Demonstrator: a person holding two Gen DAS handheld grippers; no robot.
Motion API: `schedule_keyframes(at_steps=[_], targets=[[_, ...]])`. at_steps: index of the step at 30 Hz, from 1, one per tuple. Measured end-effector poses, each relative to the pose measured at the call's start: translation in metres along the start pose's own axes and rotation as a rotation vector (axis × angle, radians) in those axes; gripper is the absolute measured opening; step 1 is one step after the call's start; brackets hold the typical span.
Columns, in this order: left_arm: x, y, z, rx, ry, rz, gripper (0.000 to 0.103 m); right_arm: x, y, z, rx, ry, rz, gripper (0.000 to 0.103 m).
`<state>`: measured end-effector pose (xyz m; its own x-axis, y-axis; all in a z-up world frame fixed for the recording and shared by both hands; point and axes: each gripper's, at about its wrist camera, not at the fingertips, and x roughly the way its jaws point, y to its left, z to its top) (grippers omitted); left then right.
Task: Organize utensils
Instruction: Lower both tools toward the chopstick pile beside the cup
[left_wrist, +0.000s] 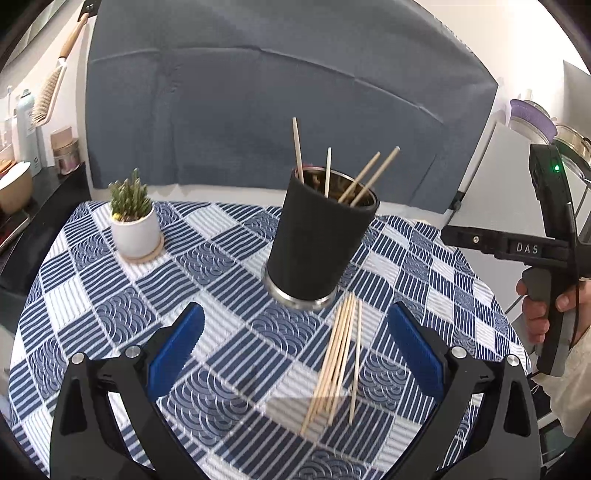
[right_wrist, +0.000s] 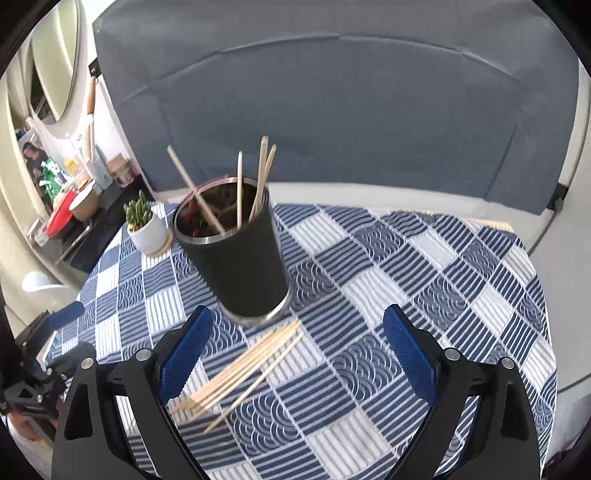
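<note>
Wooden chopsticks (left_wrist: 334, 360) are lying loose on the checked blue-and-white cloth (left_wrist: 92, 288) covering the counter, in the left wrist view. Roughly seven are lying there, most of them bunched together and one sitting slightly apart on the right; the blur is making an exact count hard. One black cup (left_wrist: 317, 240) with a steel rim is standing just beyond them, and four more sticks (left_wrist: 297, 149) are leaning inside it. One small potted plant (left_wrist: 133, 218) is sitting well to the left. The left gripper (left_wrist: 295, 350) is hanging above the cloth with its two blue fingers (left_wrist: 177, 350) spread wide, gripping nothing. A hand (left_wrist: 543, 306) is holding the other tool at the right edge.

From the right wrist view, the same cup (right_wrist: 240, 258) is standing near the middle with four sticks (right_wrist: 195, 192) poking out. The loose bundle (right_wrist: 240, 373) is lying just in front of the cup. The right gripper (right_wrist: 297, 354) is hovering over it, its two fingers (right_wrist: 184, 354) standing wide apart and empty. The plant (right_wrist: 146, 225) is sitting just left of the cup.
</note>
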<state>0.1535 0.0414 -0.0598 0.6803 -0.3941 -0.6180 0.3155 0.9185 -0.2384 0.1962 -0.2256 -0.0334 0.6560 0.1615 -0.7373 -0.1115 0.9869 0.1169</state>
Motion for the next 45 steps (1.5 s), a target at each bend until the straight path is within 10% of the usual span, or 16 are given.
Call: schedule_keyframes(at_steps=[18, 45], targets=[[0.006, -0.016, -0.029, 0.062, 0.132, 0.005, 0.097, 0.017, -0.004, -0.065, 0.047, 0.130, -0.032, 0.090], [0.150, 0.004, -0.029, 0.219, 0.487, -0.152, 0.097, 0.133, -0.019, -0.076, 0.278, 0.341, -0.129, 0.089]])
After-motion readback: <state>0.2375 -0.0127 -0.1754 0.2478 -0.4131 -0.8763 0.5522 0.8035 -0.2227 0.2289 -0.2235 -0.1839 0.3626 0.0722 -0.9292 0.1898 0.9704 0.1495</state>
